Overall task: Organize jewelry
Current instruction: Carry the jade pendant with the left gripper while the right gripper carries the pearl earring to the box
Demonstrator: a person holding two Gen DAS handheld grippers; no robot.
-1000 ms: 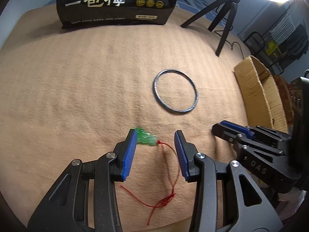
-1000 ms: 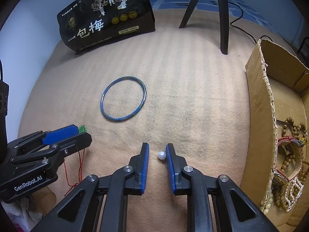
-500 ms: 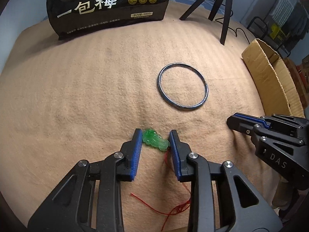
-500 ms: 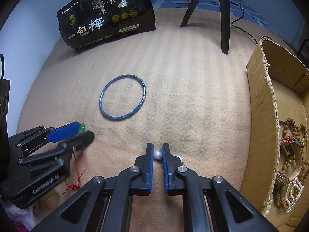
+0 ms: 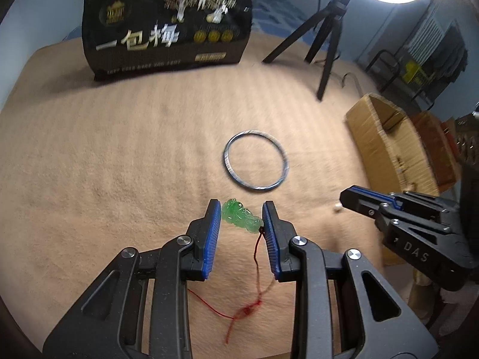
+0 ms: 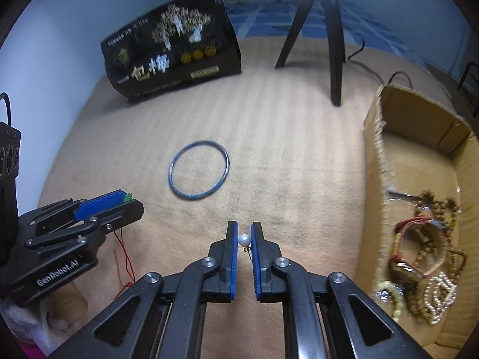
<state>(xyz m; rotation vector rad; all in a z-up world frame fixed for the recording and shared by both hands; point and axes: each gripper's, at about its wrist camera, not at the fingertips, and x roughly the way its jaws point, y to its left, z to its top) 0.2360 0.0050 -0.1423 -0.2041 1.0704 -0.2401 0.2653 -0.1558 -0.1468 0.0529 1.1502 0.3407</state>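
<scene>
My left gripper [image 5: 241, 220] pinches the carved green pendant [image 5: 240, 215]; my right gripper [image 6: 244, 239] pinches a white pearl [image 6: 244, 240] mid-blanket [image 6: 299, 155].

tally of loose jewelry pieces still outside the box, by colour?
Green: 1, jade pendant on a red cord, in the left gripper
White: 1, pearl earring, in the right gripper
Blue: 1, bangle on the blanket
Total: 3

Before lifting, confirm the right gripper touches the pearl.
Touching. The right wrist view shows the pearl pinched between both blue pads of the right gripper, no gap visible.
</scene>
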